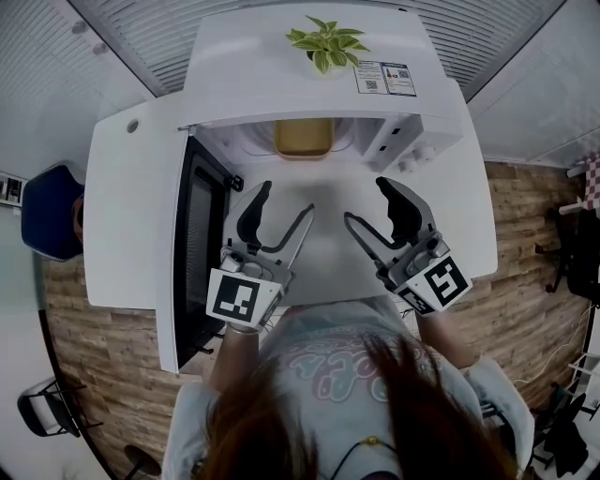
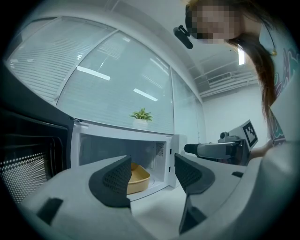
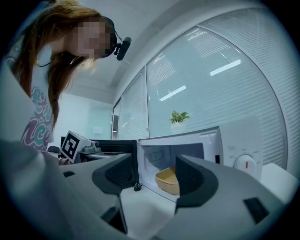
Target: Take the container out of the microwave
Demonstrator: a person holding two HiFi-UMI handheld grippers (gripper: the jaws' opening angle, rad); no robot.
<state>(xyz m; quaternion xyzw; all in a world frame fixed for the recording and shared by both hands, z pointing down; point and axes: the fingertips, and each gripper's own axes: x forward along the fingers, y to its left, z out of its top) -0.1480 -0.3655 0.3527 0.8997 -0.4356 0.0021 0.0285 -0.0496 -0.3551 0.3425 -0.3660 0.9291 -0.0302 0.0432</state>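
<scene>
Two stickers with QR codes are seen at 1 o'clock on top of the white microwave, their print too small to be read, and a potted plant is set at 12 o'clock. The microwave is stood on a white table over wood-pattern flooring, with slatted blinds behind and its door swung open at 9 o'clock; the tan container is seen inside the cavity. The left gripper and right gripper are held side by side before the opening, each with jaws spread wide around nothing, short of the container.
</scene>
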